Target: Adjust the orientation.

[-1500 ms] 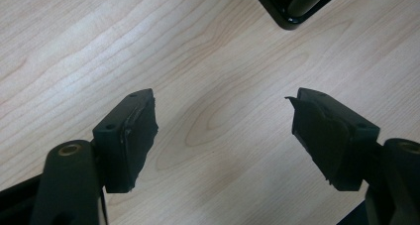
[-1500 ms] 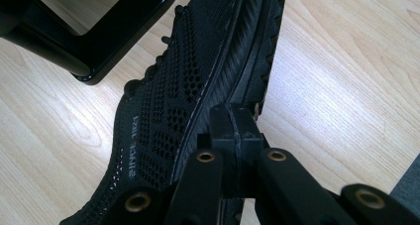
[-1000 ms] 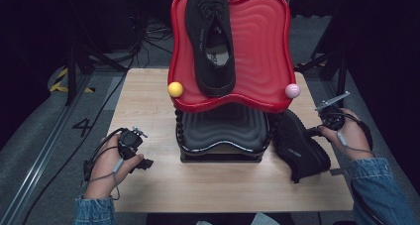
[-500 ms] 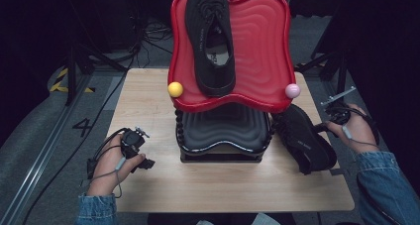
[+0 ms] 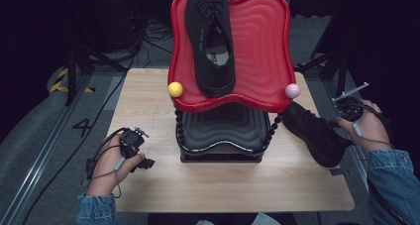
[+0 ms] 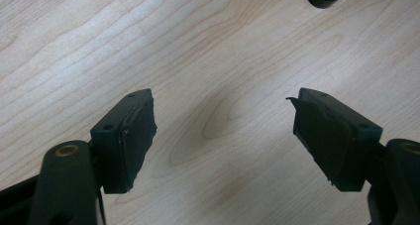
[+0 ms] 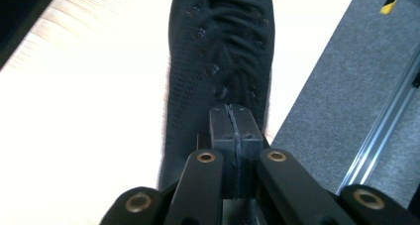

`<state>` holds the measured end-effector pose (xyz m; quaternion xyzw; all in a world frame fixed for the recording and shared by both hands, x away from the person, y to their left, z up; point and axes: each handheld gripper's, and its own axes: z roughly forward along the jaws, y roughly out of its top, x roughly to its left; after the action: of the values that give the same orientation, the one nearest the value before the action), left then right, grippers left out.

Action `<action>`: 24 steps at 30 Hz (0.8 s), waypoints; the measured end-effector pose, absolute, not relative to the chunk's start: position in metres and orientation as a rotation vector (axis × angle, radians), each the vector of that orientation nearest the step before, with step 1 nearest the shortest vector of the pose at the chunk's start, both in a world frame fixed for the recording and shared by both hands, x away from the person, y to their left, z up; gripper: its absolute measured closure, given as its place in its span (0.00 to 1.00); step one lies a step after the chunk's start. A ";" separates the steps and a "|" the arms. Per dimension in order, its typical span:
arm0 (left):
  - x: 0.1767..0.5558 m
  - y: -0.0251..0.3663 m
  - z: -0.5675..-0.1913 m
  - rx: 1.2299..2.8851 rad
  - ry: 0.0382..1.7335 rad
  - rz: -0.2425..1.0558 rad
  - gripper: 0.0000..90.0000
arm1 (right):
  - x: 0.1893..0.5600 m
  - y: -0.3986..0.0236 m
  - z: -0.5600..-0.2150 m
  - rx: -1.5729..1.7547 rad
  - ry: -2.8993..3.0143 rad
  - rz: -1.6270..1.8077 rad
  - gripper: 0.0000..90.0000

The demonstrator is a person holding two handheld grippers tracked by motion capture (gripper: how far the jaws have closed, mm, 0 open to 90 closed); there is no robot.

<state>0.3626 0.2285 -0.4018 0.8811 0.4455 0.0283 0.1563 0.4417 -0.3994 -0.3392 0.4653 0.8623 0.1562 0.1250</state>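
Looking down from the high view, the right gripper (image 5: pixel 346 117) meets the heel of a black knit lace-up shoe (image 5: pixel 313 132) at the wooden table's (image 5: pixel 148 96) right edge, contact hidden by the hand.

Left gripper view: the left gripper (image 6: pixel 223 133) has fingers apart over bare wood.

Right gripper view: fingers (image 7: pixel 222 131) pressed together at the shoe's (image 7: pixel 220 46) collar; whatever they pinch is hidden.
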 end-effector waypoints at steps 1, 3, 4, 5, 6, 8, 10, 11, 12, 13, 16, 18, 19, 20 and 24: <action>0.362 0.228 -0.401 2.532 1.270 0.098 0.28 | 0.439 -0.399 -0.336 1.348 2.511 0.461 1.00; 0.361 0.227 -0.401 2.523 1.265 0.079 0.28 | 0.435 -0.398 -0.332 1.342 2.512 0.464 1.00; 0.361 0.227 -0.400 2.528 1.261 0.087 0.28 | 0.433 -0.397 -0.330 1.340 2.512 0.460 1.00; 0.361 0.227 -0.400 2.527 1.259 0.086 0.28 | 0.431 -0.397 -0.328 1.335 2.516 0.458 0.99; 0.362 0.227 -0.399 2.530 1.256 0.098 0.28 | 0.428 -0.397 -0.327 1.343 2.521 0.461 0.93; 0.362 0.228 -0.400 2.531 1.259 0.097 0.28 | 0.423 -0.397 -0.326 1.369 2.549 0.441 0.84; 0.362 0.227 -0.401 2.527 1.264 0.090 0.28 | 0.419 -0.395 -0.329 1.364 2.587 0.397 0.77; 0.362 0.228 -0.401 2.532 1.259 0.091 0.28 | 0.417 -0.394 -0.331 1.353 2.608 0.371 0.74; 0.362 0.227 -0.401 2.534 1.257 0.090 0.28 | 0.416 -0.393 -0.334 1.344 2.622 0.356 0.73; 0.362 0.227 -0.401 2.534 1.257 0.089 0.28 | 0.416 -0.393 -0.337 1.329 2.641 0.333 0.74; 0.362 0.226 -0.402 2.541 1.245 0.076 0.28 | 0.417 -0.394 -0.346 1.331 2.673 0.304 0.77; 0.362 0.225 -0.402 2.531 1.236 0.054 0.28 | 0.418 -0.394 -0.352 1.327 2.683 0.277 0.81; 0.361 0.224 -0.402 2.525 1.239 0.049 0.28 | 0.418 -0.394 -0.354 1.333 2.694 0.264 0.84; 0.361 0.225 -0.401 2.525 1.241 0.051 0.28 | 0.419 -0.394 -0.358 1.320 2.715 0.246 0.89; 0.361 0.226 -0.401 2.528 1.249 0.073 0.28 | 0.420 -0.392 -0.359 1.293 2.737 0.255 0.97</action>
<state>0.3610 0.2261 -0.4015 0.8848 0.4370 0.0256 0.1597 0.4203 -0.3919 -0.3585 0.4250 0.8998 0.0837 0.0522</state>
